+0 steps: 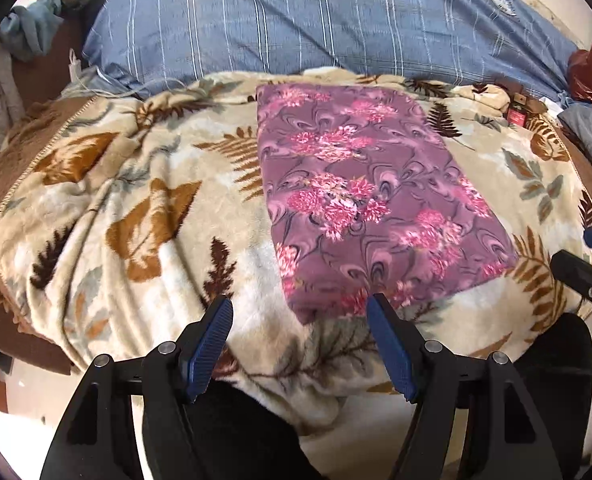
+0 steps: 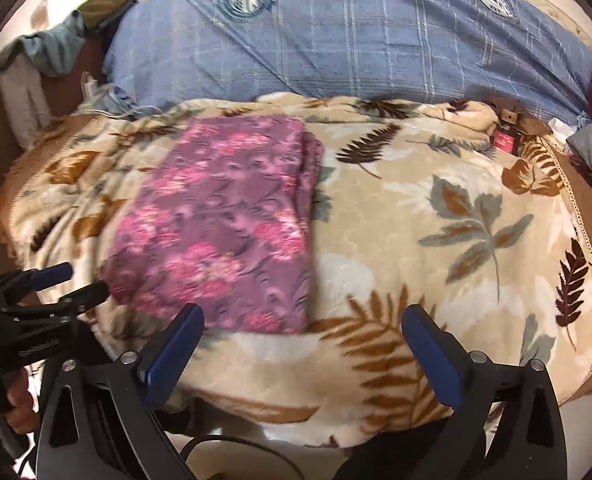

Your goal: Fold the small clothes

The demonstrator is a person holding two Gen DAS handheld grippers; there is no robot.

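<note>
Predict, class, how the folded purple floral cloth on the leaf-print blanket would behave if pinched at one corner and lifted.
The purple floral cloth is probably floppy: its stacked layers show at the edge, so a lifted corner would likely peel open. It looks thin, so probably light. Pushed, it may drag rather than slide, since the leaf-print blanket looks plush.
</note>
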